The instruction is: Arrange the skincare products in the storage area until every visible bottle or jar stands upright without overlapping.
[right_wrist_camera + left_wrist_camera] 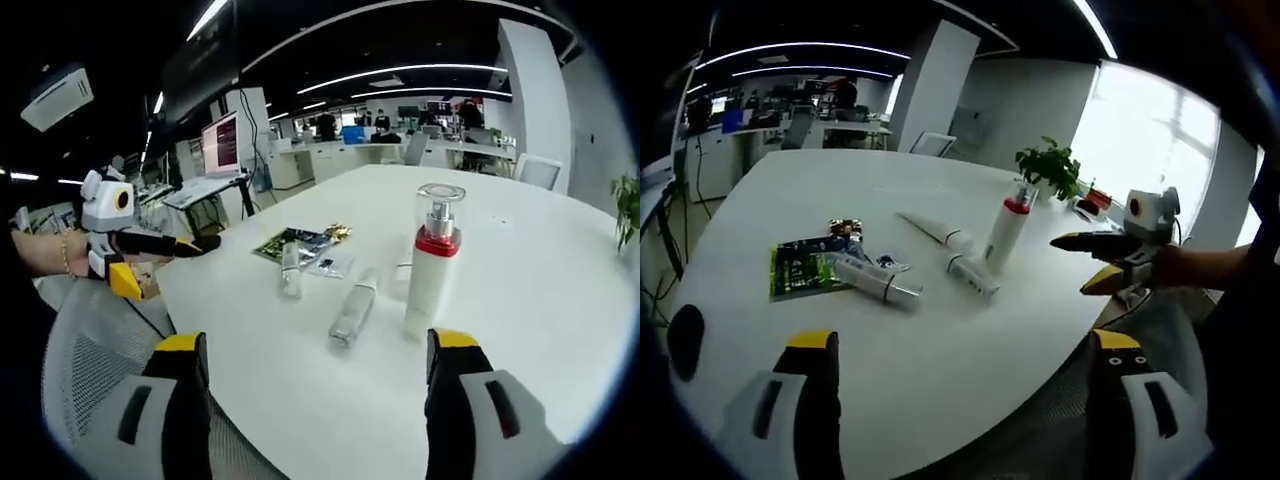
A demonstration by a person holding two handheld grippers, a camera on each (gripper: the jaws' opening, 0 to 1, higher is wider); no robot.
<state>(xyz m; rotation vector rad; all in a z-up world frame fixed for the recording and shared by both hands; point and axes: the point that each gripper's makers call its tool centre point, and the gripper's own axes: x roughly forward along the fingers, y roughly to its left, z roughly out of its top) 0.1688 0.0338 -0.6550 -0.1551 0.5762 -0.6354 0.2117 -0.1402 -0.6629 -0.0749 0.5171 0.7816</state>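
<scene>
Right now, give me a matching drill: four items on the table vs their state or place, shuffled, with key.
Items:
1. pump bottle
2. clear bottle
3. green packet
4. potted plant

States:
A. lying flat under the end of a tube
B. standing upright, red collar
C. at the far table edge by the window
D. lying on its side beside the upright bottle

Pairs: 1-B, 2-D, 3-A, 4-C

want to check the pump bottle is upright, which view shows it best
The right gripper view: the pump bottle stands close and large, upright on the white table. The left gripper view shows it smaller and farther off.
</scene>
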